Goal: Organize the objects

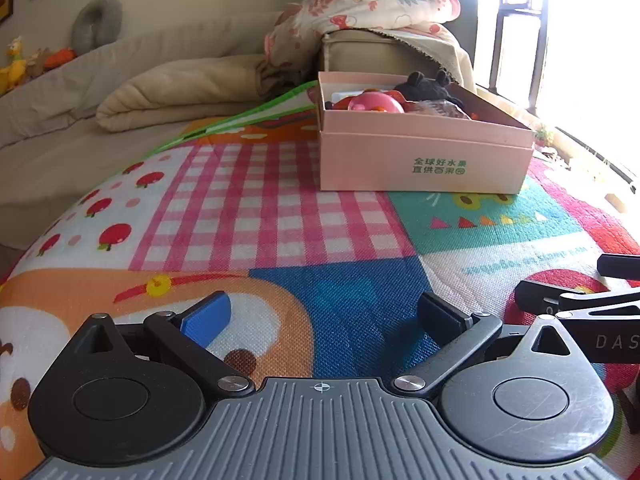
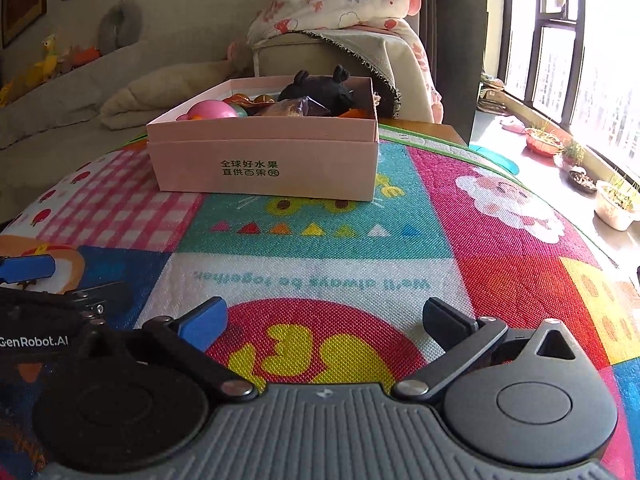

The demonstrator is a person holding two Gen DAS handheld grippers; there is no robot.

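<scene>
In the left wrist view, the left tool [image 1: 324, 314] hangs low over a colourful woven play mat [image 1: 260, 208] with pink gingham, apple and cartoon patches. Its jaws stand wide, one blue pad and one black pad, with only mat between them. Ahead, well apart from the fingers, a pale pink cardboard box with green printed characters [image 1: 424, 160] sits on the mat. Inside it lie a round pink plastic toy [image 1: 376, 102] and a black plush toy with small ears [image 1: 426, 86], among other items too crowded to tell. Part of the right tool shows at the right edge [image 1: 580, 300]. Behind the box are a beige sofa [image 1: 120, 64] and a floral blanket [image 1: 372, 4].

In the right wrist view, the right tool [image 2: 324, 320] also stands wide with nothing between its pads, above a red circle printed on the mat [image 2: 500, 240]. The pink box [image 2: 264, 164] stands ahead and slightly left, with the pink toy [image 2: 212, 111] and the black plush [image 2: 320, 88] inside. The left tool's blue pad [image 2: 28, 268] shows at the left edge.
</scene>
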